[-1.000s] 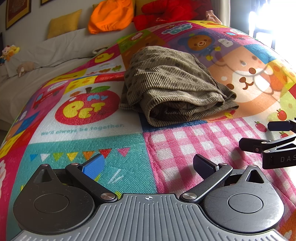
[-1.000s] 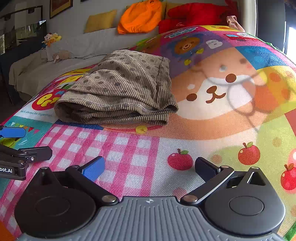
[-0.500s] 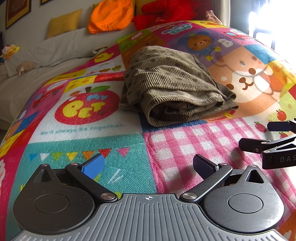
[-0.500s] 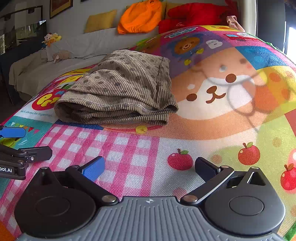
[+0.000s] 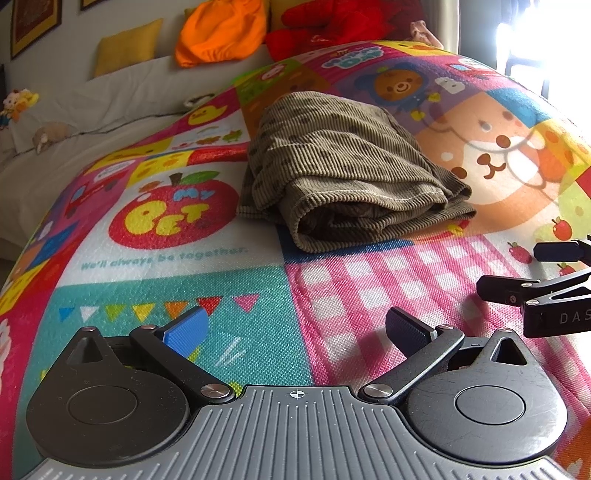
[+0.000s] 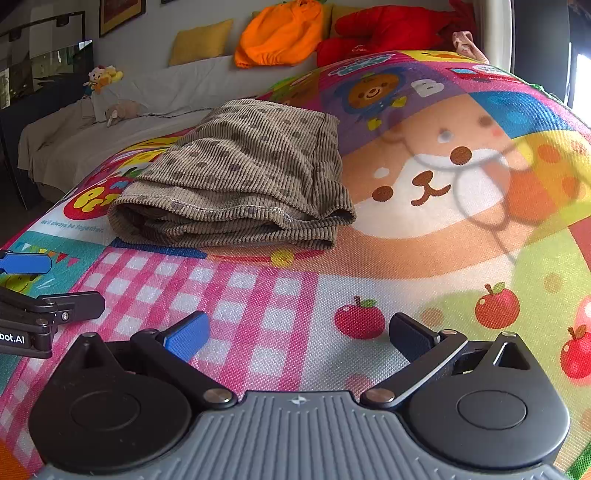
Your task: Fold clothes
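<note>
Left tool [image 5: 295, 328] gaping wide over the teal patch of the play mat [image 5: 177, 254], right tool [image 6: 299, 332] equally wide over the pink checks, neither holding anything, with the folded brown corduroy garment [image 5: 343, 162] lying ahead on the mat, apart from both. Risk, as a judgement: pinching only the top layer at the loose near hem and dragging the fold open, or snagging the mat beneath. One garment on the mat, two tools; behind, one orange bundle [image 5: 221, 29], one red plush [image 5: 332, 26], one yellow cushion [image 5: 125, 44].
</note>
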